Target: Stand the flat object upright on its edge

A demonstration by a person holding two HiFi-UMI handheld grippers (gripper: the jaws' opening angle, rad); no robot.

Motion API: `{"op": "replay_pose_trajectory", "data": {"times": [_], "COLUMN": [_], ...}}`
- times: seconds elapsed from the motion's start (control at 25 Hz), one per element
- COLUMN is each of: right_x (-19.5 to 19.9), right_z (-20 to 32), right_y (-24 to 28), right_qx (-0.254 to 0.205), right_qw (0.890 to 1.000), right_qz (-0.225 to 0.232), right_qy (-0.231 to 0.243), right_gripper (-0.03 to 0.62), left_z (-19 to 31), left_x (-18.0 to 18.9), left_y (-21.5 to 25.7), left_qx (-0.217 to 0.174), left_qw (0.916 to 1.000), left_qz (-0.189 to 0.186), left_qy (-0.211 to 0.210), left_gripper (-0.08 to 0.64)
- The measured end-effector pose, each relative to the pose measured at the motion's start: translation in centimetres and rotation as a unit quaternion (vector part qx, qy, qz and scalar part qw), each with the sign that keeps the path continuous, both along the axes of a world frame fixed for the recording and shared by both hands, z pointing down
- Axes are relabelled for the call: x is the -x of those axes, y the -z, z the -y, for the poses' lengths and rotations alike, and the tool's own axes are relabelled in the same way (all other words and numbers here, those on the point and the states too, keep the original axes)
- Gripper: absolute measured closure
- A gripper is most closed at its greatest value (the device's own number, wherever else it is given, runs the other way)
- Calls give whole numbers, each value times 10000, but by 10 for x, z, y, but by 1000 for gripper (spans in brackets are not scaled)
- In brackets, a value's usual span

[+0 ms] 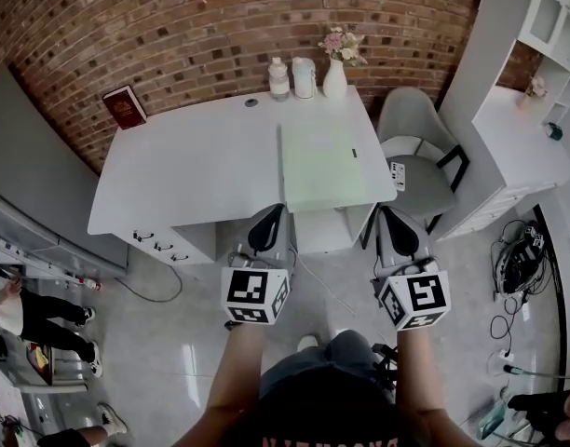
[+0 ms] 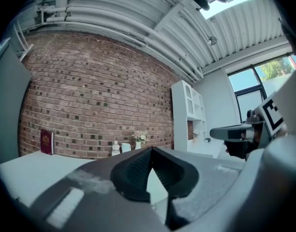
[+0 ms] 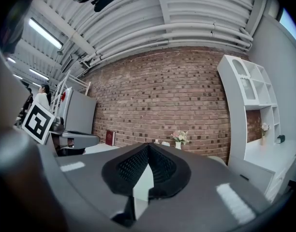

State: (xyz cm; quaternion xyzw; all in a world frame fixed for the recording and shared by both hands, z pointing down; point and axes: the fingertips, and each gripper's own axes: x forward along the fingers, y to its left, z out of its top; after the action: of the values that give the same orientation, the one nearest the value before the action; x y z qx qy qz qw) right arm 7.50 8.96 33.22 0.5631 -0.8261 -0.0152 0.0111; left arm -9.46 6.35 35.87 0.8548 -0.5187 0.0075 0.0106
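Head view: flat green sheet (image 1: 322, 166) lying on desk (image 1: 192, 156), right half, up to front edge; left gripper (image 1: 268, 223) and right gripper (image 1: 401, 231) held short of it. Left gripper view: jaws together, nothing between. Right gripper view: likewise closed, empty. Risk: thin sheet skidding or flopping back once levered, little edge to pinch.

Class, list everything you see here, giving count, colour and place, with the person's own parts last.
desk: one, white, by brick wall
book: one, red, upright, desk's far left corner
flat sheet: one, pale green, lying on desk's right part
bottle: one, white, desk's far edge
container: one, white, beside bottle
vase: one, white, with flowers, beside container
chair: one, grey, right of desk
left gripper: one, grey, jaws shut, empty, before desk
right gripper: one, grey, jaws shut, empty, before chair
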Motion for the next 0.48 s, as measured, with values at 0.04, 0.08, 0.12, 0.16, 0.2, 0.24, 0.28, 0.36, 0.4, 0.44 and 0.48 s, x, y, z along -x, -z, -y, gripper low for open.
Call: {"op": "replay_pose_trajectory", "data": {"times": [0.04, 0.08, 0.12, 0.16, 0.2, 0.24, 0.28, 0.36, 0.4, 0.44, 0.48], "right_x": [0, -1, -2, -2, -3, -2, -1, 1, 2, 1, 1], "right_z": [4, 9, 13, 18, 23, 28, 35, 48, 55, 62, 70], "right_y": [-2, -3, -5, -5, -6, -6, -6, -9, -10, -12, -14], "right_qx": [23, 43, 61, 75, 84, 89, 90, 90, 95, 104, 115], "right_qw": [10000, 10000, 10000, 10000, 10000, 10000, 10000, 9999, 9999, 9999, 9999], "right_qz": [-1, 0, 0, 2, 6, 12, 17, 25, 24, 23, 25], "right_qy": [-7, -13, -18, -21, -19, -9, 11, 49, 48, 36, 25], "right_gripper": [591, 591, 591, 591, 591, 591, 591, 591, 591, 591, 591], "left_z": [4, 8, 12, 15, 19, 23, 27, 36, 41, 46, 52], "left_x": [0, 1, 1, 2, 3, 5, 8, 12, 14, 14, 14], "left_y": [-1, -2, -3, -4, -4, -4, -5, -7, -8, -8, -8], "left_qx": [10, 17, 24, 31, 37, 44, 53, 71, 77, 76, 72], "left_qw": [10000, 10000, 10000, 10000, 10000, 10000, 10000, 9999, 9998, 9998, 9998], "left_qz": [-2, -6, -12, -15, -15, -13, -8, 9, 22, 36, 52], "left_qy": [-8, -10, -7, 3, 22, 50, 82, 148, 173, 191, 203], "left_gripper": [561, 561, 561, 561, 561, 561, 561, 561, 561, 561, 561]}}
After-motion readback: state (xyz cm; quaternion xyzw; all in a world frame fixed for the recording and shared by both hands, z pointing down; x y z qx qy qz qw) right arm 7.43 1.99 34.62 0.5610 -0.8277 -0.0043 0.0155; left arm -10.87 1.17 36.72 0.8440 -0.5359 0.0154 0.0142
